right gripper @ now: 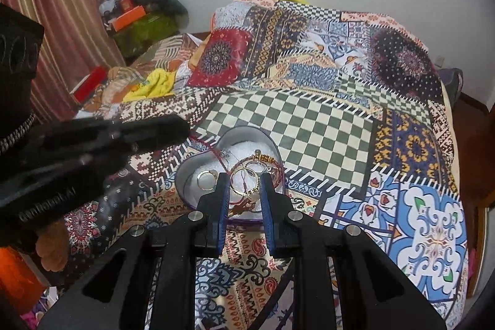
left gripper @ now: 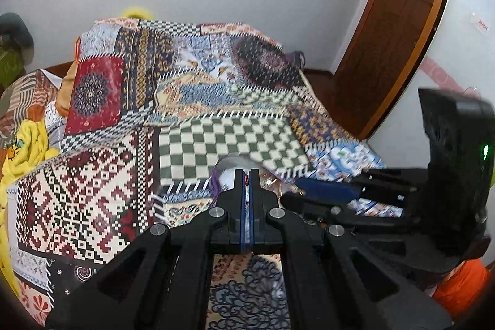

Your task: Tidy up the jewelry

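The left hand-held gripper is blurred, hiding the heart-shaped box's left rim.

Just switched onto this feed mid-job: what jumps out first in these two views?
The loud patchwork bedspread fills both views. On it, just ahead of the right gripper, sits a heart-shaped tin with a white lining, holding gold rings and tangled chains. The left gripper is shut on a thin red thread and comes in over the tin's left side in the right wrist view.
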A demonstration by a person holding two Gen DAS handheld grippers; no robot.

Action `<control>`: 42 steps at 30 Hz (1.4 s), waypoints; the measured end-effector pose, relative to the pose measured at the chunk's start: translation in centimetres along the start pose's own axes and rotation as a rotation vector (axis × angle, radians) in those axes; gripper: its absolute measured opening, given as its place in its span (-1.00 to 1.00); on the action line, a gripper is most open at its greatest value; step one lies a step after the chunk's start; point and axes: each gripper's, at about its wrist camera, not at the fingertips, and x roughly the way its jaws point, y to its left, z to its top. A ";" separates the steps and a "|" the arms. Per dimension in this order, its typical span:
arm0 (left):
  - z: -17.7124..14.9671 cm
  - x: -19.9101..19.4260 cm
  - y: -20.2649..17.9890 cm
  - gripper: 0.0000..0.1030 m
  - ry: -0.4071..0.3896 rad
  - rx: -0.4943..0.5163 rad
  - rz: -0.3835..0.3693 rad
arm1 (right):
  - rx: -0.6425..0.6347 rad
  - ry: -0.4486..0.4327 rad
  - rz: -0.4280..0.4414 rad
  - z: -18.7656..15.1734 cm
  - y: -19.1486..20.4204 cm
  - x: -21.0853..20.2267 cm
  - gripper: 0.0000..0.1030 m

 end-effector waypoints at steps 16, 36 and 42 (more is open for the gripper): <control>-1.5 1.3 -0.4 -1.00 0.051 0.060 0.047 | -0.011 0.052 -0.004 0.3 0.0 1.9 -0.65; -0.2 -5.9 -0.7 -0.82 -0.055 0.049 0.075 | -0.057 -0.051 -0.081 1.5 2.9 -4.2 -0.62; 0.9 -12.1 -2.6 -0.78 -0.184 0.072 0.076 | -0.067 -0.205 -0.099 2.2 5.0 -10.6 -0.62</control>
